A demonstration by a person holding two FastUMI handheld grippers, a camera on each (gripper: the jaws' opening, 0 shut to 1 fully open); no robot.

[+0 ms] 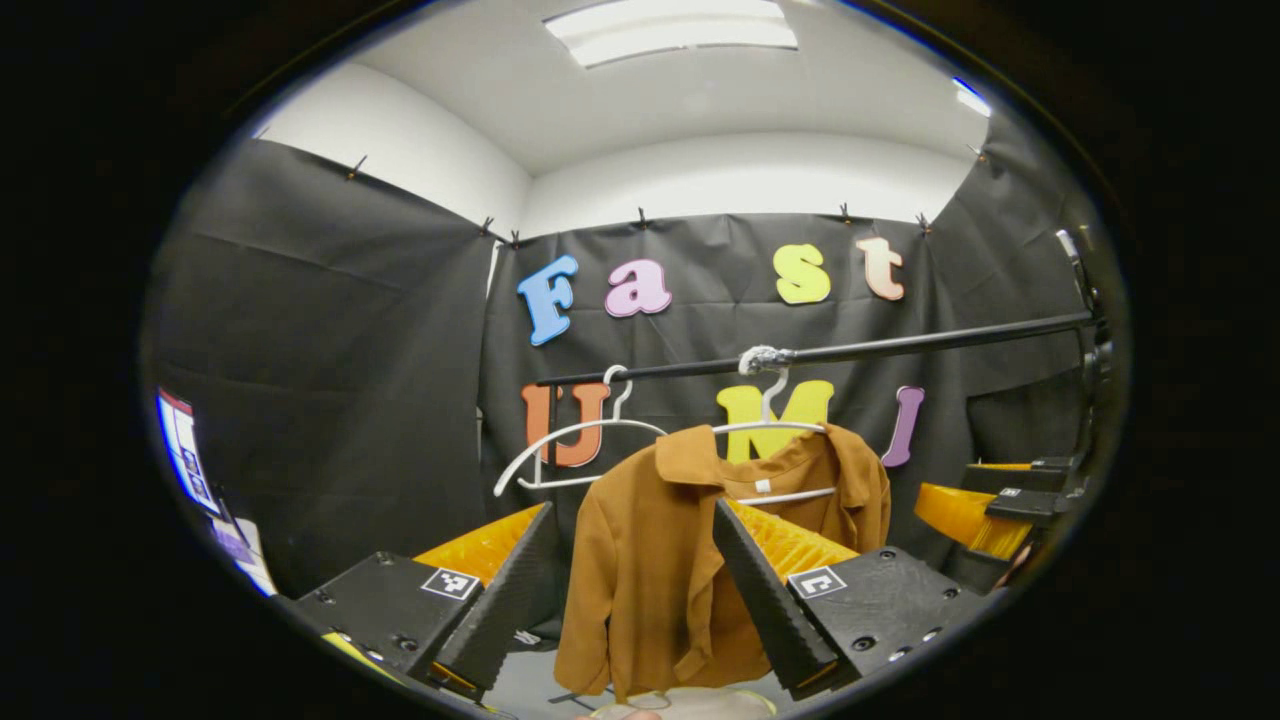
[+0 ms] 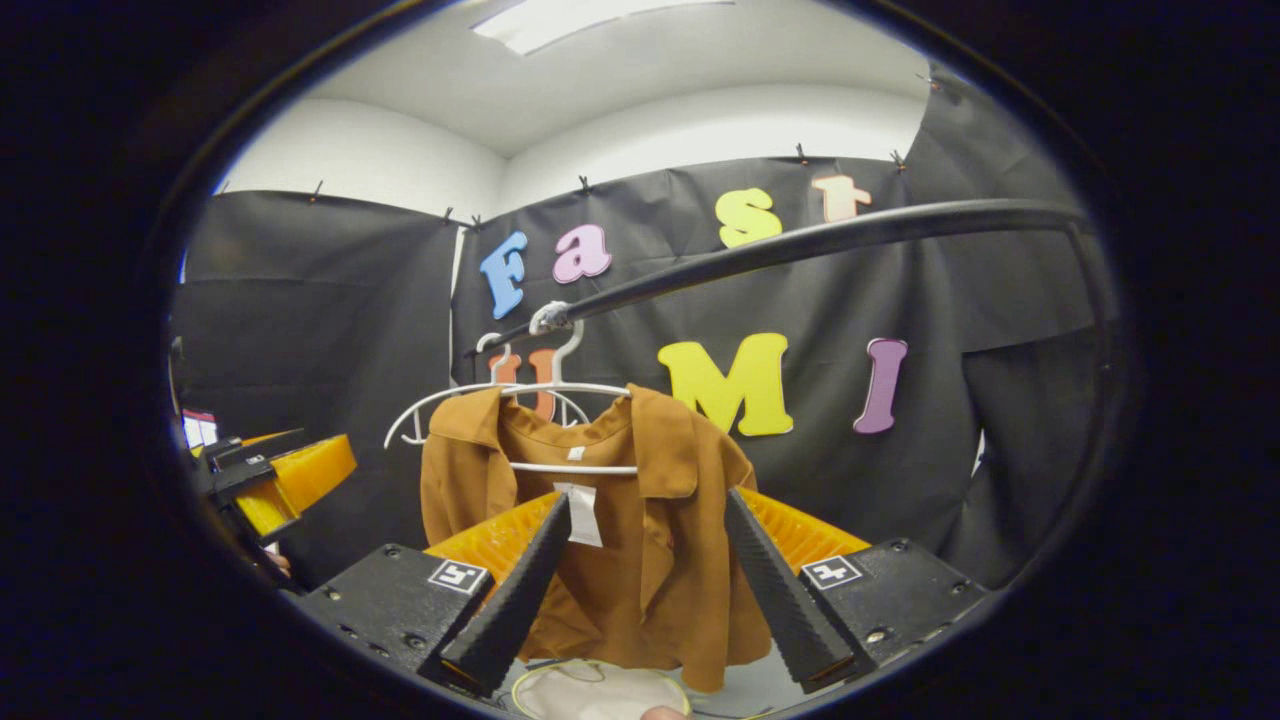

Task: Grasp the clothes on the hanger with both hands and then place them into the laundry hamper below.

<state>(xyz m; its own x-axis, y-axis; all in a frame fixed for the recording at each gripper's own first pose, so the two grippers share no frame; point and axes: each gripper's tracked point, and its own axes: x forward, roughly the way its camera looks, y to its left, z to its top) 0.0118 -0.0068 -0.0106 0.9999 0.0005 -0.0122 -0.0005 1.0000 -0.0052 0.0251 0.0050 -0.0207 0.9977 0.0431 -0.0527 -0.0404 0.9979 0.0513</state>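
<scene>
A brown shirt (image 1: 650,580) hangs on a white hanger (image 1: 770,428) from a black rail (image 1: 900,348). My left gripper (image 1: 634,510) is open in front of it, one finger to each side of the shirt's left half, and the cloth looks farther off and untouched. In the right gripper view the same shirt (image 2: 650,580) hangs with a white tag at its collar, and my right gripper (image 2: 649,495) is open before it, not touching. The pale rim of the laundry hamper (image 2: 520,685) shows below the shirt's hem, also low in the left gripper view (image 1: 700,700).
An empty second white hanger (image 1: 570,440) hangs on the rail to the shirt's left. The right gripper (image 1: 985,510) appears at the right edge of the left gripper view, the left gripper (image 2: 270,480) at the left edge of the right gripper view. A screen (image 1: 185,450) stands far left.
</scene>
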